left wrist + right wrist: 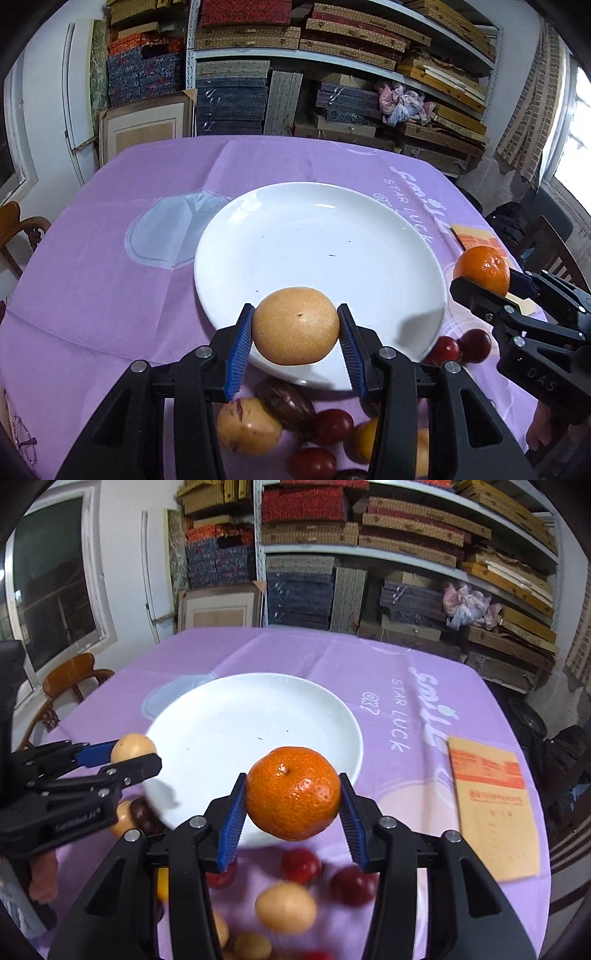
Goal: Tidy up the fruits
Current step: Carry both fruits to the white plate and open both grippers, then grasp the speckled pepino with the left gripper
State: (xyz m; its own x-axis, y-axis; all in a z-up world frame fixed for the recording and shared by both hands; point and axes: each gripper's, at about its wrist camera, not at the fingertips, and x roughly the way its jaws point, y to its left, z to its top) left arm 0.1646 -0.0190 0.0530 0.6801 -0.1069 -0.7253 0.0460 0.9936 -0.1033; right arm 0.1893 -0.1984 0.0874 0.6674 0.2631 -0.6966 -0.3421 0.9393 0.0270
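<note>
Both grippers are loaded. The left gripper (295, 328) has its blue pads clamped on either side of a round tan fruit (295, 325) — pale brown and speckled, possibly a pear, I can't be sure — held above the near rim of the white plate (317, 236), at about 6 o'clock on it. From the right wrist view the same gripper (127, 755) comes in at 9 o'clock, the tan fruit (133, 747) at its tip by the plate's (236, 716) left edge.

The right gripper (293, 803) is pinched tight on a bright mandarin (293, 792), stem dimple facing up, poised over the plate's near-right rim. In the left wrist view it (482, 282) sits out at 3 o'clock, the mandarin (482, 269) glowing orange beyond the plate's edge.

The plate rests on a purple tablecloth (110, 295) — nothing lying in it. Loose fruit crowds the cloth at 6 o'clock: a blotchy yellow fruit (247, 426), a dark purple one (286, 402), red plums (458, 347). A brown envelope (491, 808) lies at 3 o'clock.
</note>
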